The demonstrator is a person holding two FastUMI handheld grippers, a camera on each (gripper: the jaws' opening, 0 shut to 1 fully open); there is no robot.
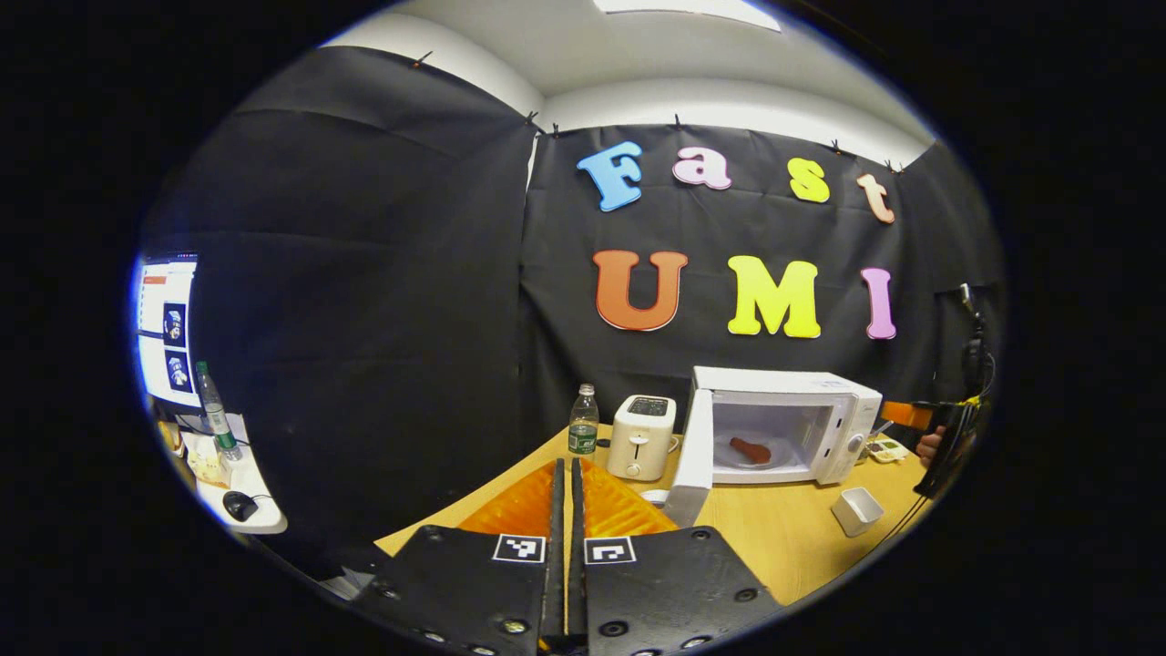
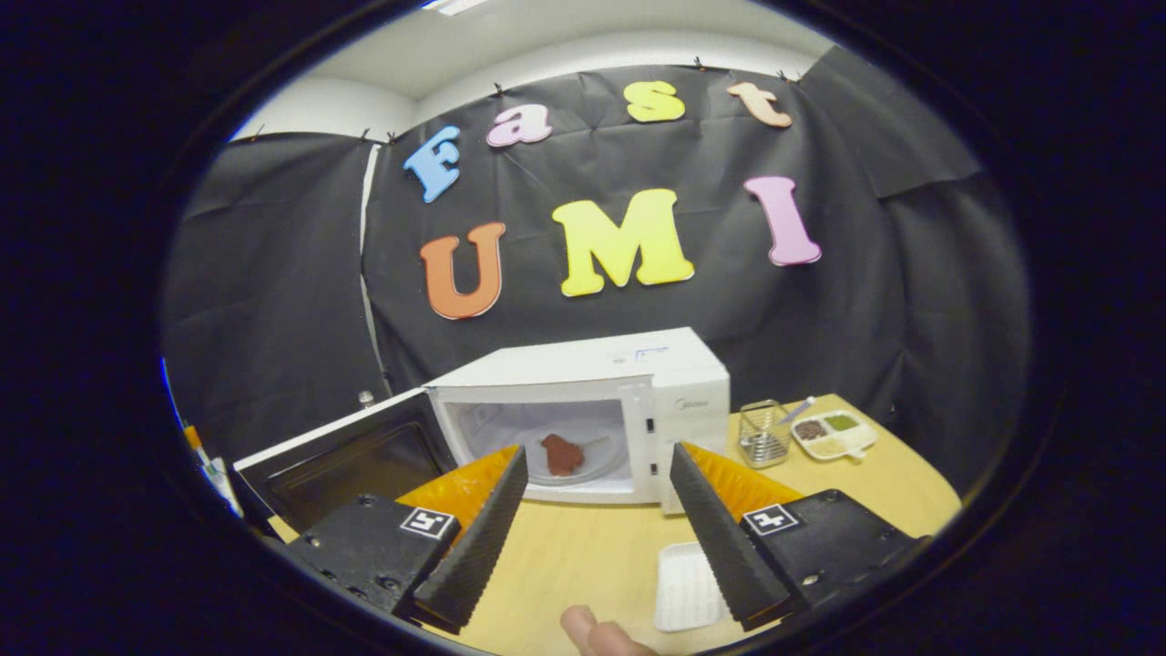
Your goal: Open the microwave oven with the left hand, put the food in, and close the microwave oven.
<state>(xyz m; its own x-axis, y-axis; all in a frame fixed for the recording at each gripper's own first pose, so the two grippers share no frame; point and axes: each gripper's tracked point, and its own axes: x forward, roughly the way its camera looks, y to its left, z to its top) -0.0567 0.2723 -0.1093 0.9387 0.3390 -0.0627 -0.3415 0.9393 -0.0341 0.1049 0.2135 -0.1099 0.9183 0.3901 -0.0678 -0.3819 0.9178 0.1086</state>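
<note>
Left gripper view: the left gripper (image 1: 566, 510) has its fingers pressed together with nothing between them. Ahead of it and to its right stands the microwave oven (image 1: 785, 421), its door (image 1: 690, 454) swung wide toward the gripper. The food (image 1: 750, 450) lies on the plate inside the cavity. A toaster (image 1: 642, 436) and a water bottle (image 1: 583, 420) stand just ahead of the fingertips, left of the door. A small white cup (image 1: 857, 509) sits on the table (image 1: 783, 547) in front of the oven. The right gripper (image 1: 943, 428), held by a hand, appears at the far right edge.

Right gripper view: the right gripper (image 2: 597, 524) is spread wide and empty. Straight ahead, between its fingers, sits the open oven with the food inside; the door hangs out to its left.

Judgement: only closing remains. Risk: the left gripper, pushing the door, could sweep into the toaster or bottle, or swing the door too softly for it to latch.

Obscured: the latch and the door's outer face are not visible, and the right gripper at the far edge of the left gripper view is too distorted to read.
</note>
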